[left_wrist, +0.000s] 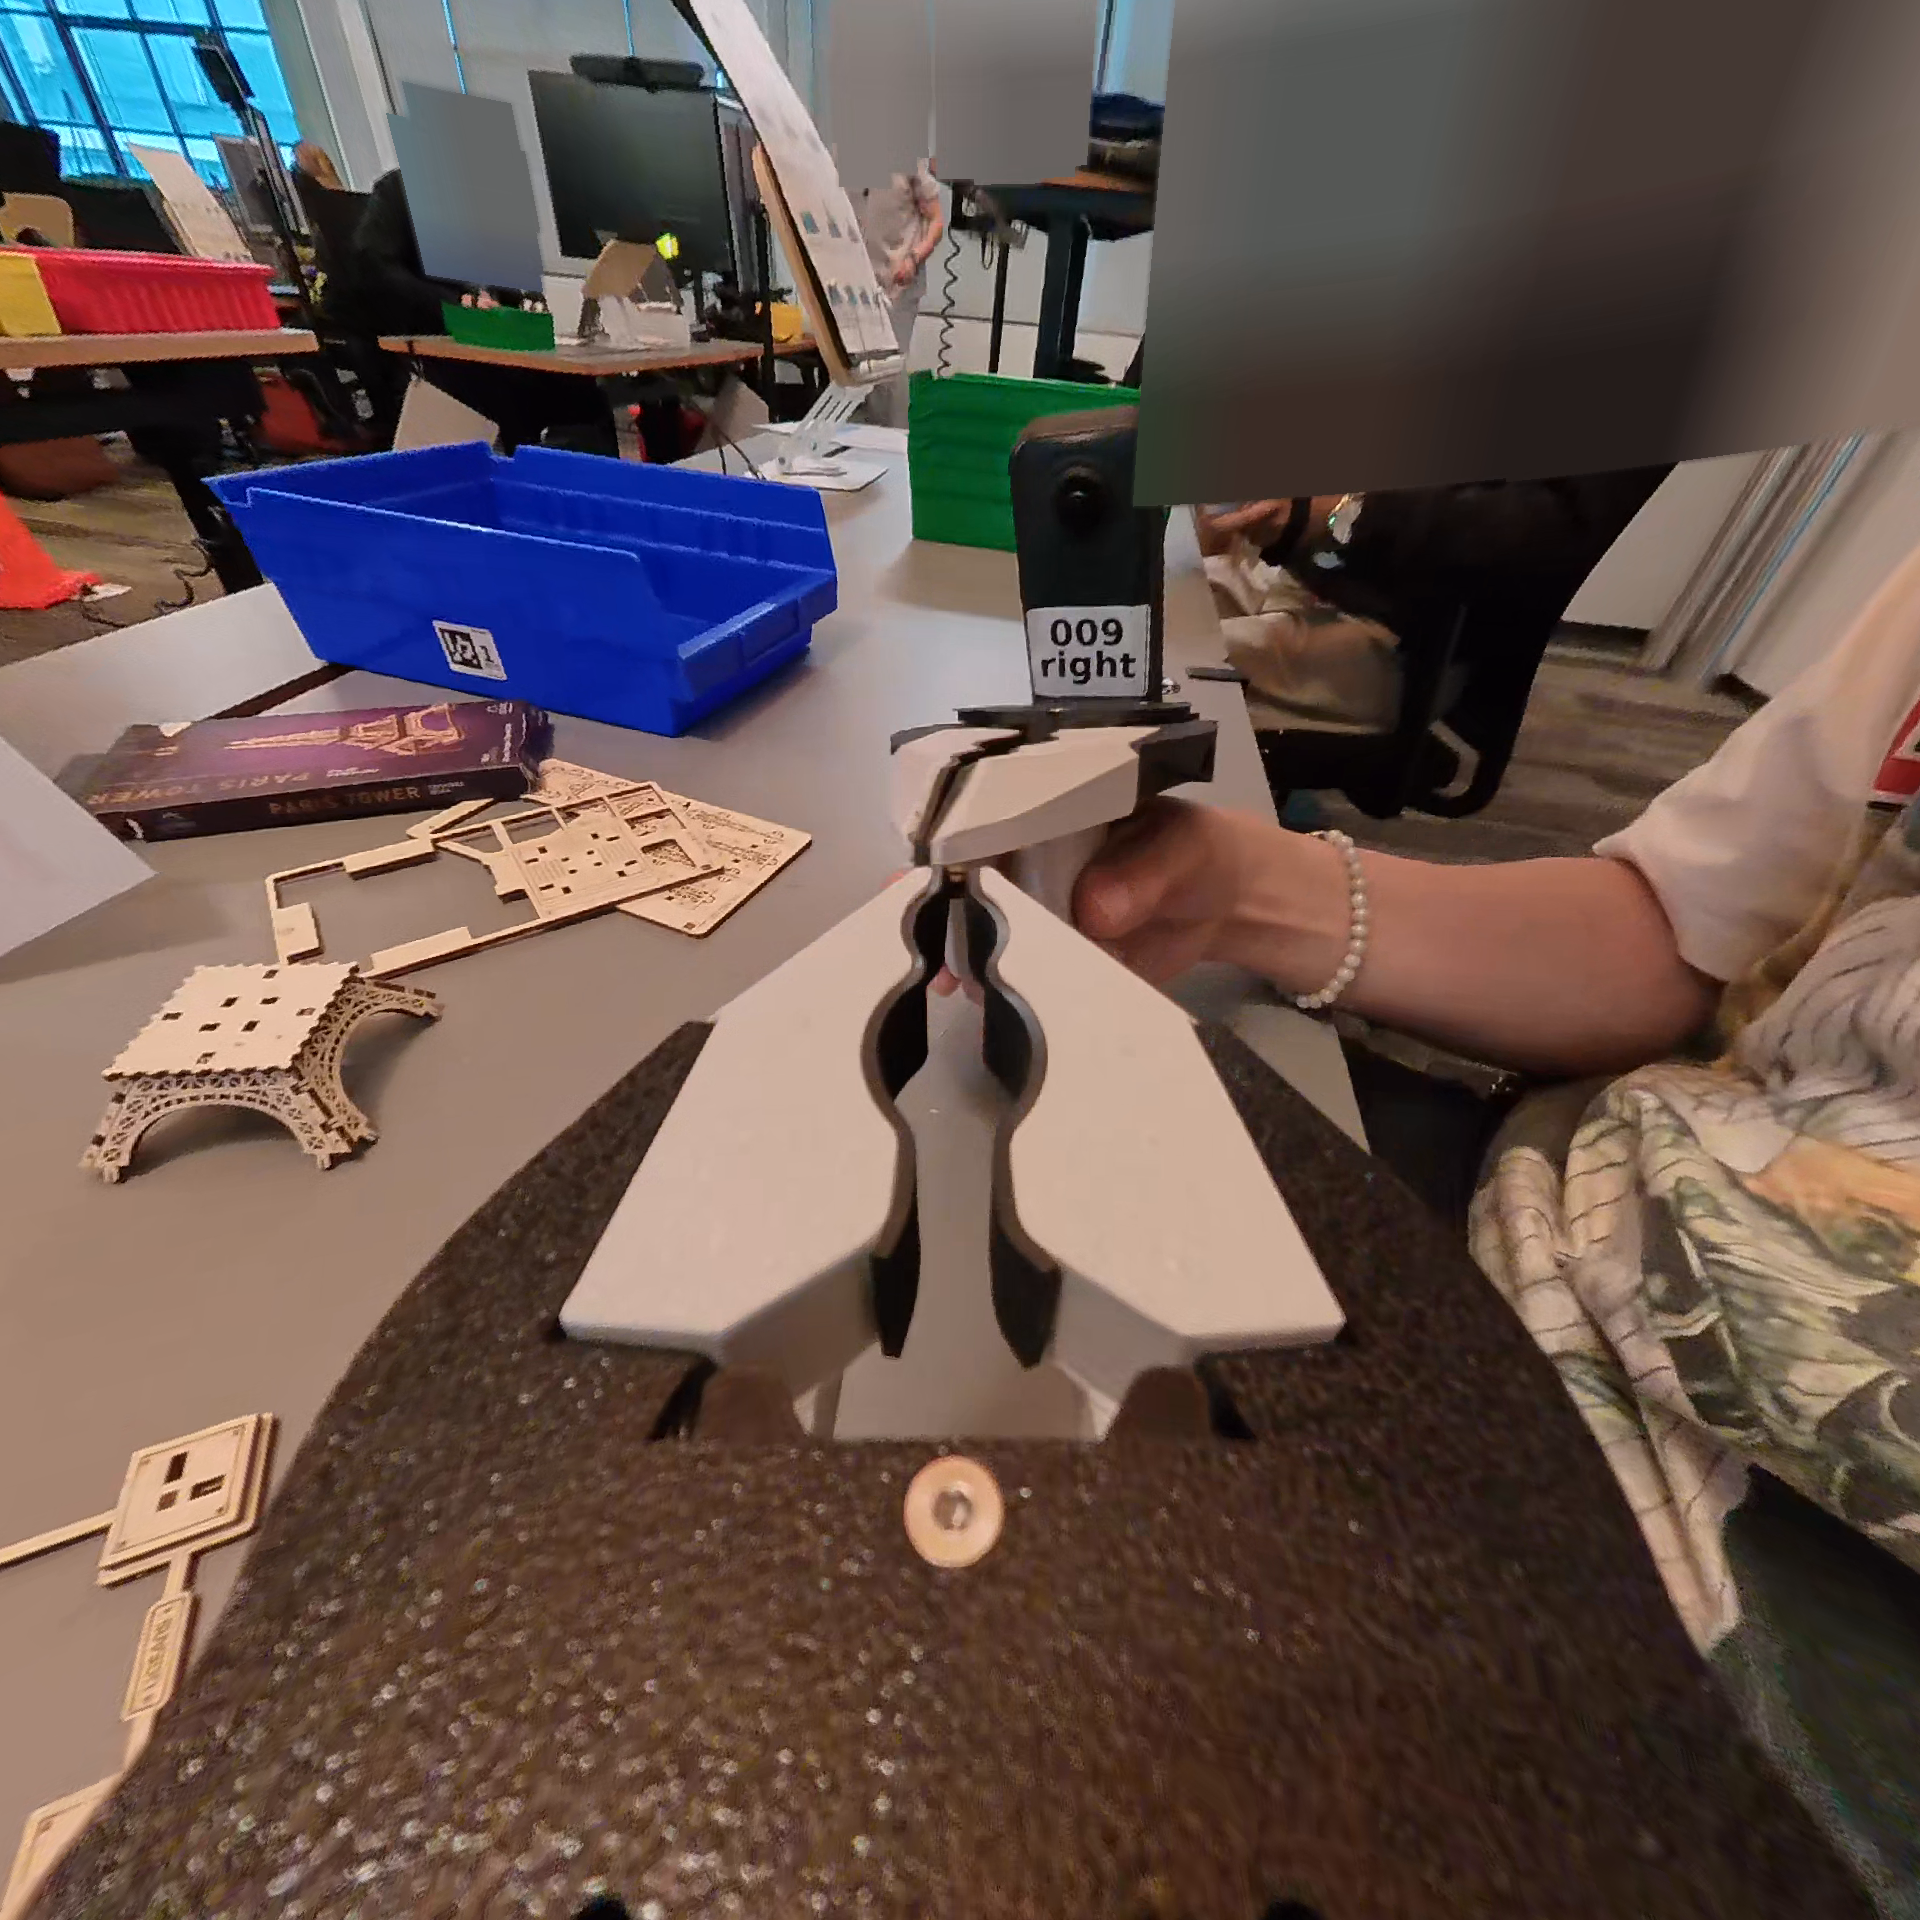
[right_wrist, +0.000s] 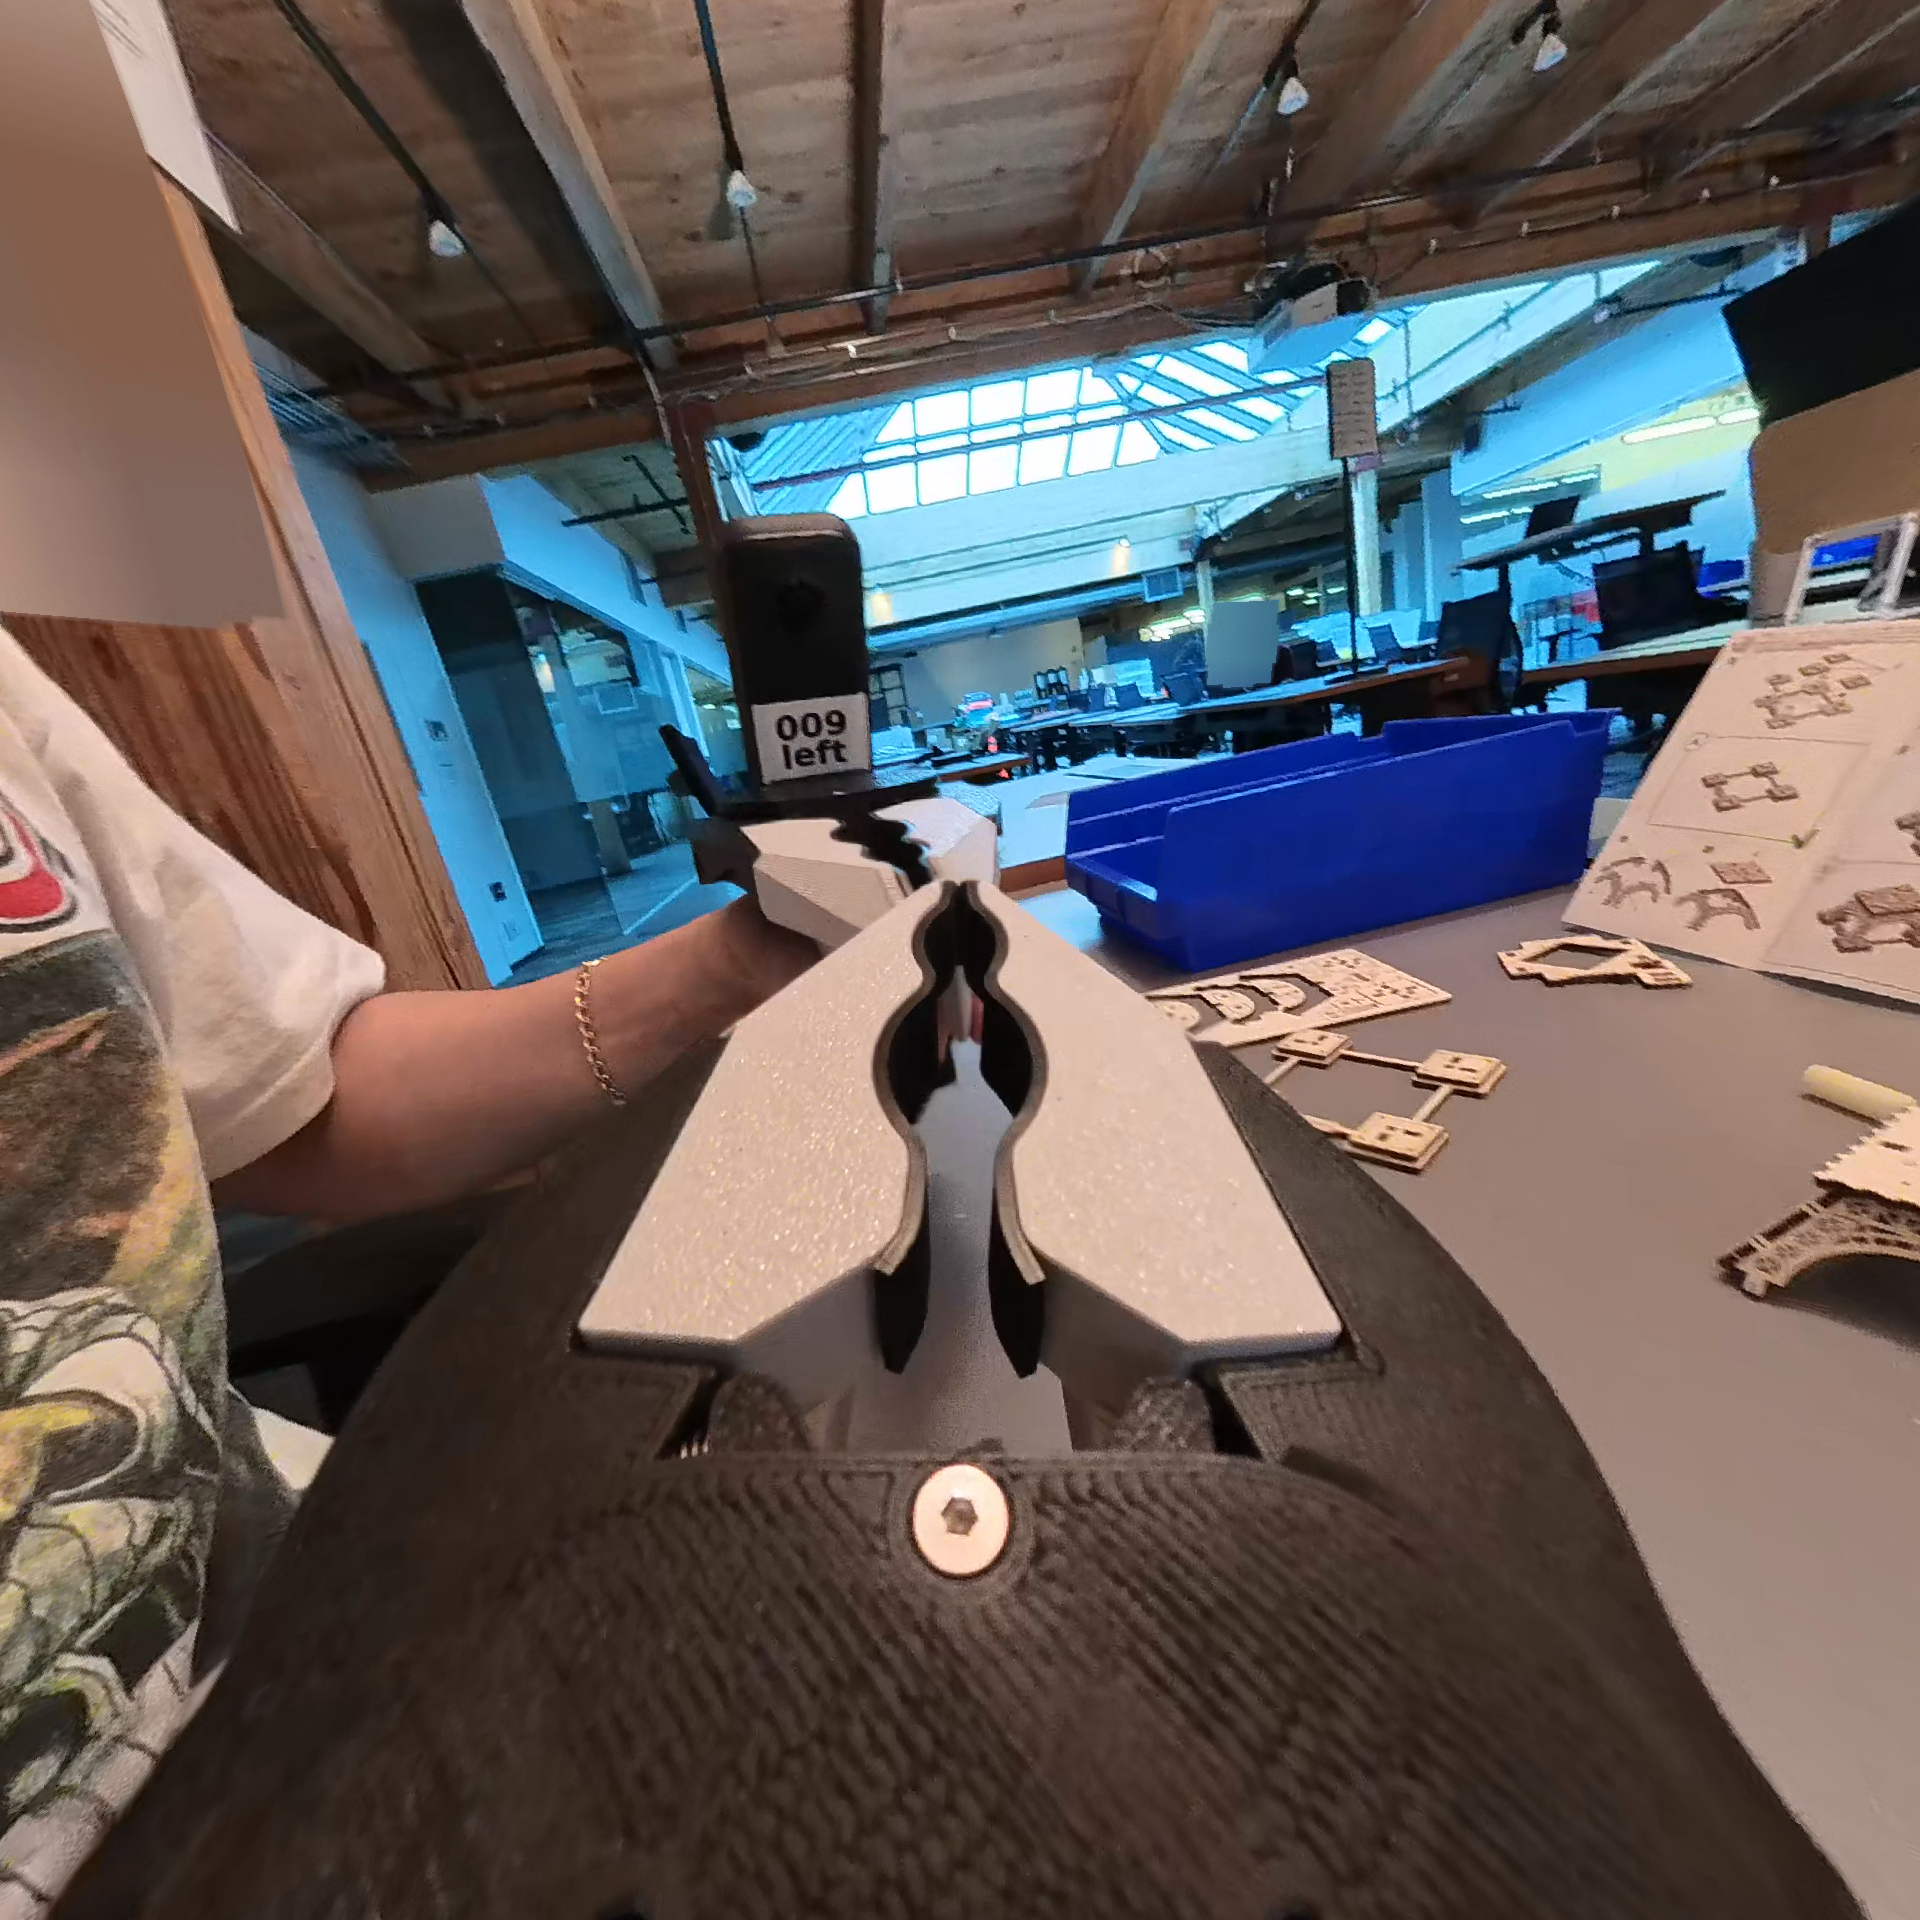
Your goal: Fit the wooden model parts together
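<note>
Blue bin (left_wrist: pixel 540 582) — dark box (left_wrist: pixel 312 769) beside it.

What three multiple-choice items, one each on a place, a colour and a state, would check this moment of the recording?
1. Where does the assembled tower base stand?
A. on a chair
B. on the grey table
C. between a gripper's fingers

2. What colour is the bin behind the dark box?
A. blue
B. orange
C. white

3. How do the fingers of the left gripper stand?
A. spread wide
B. clamped round the tower base
C. closed, tips together

Answers:
1. B: its four legs rest on the tabletop, apart from both grippers.
2. A: its walls and rim are plain blue.
3. C: in the left wrist view the two tips meet, with no gap between them.
</note>
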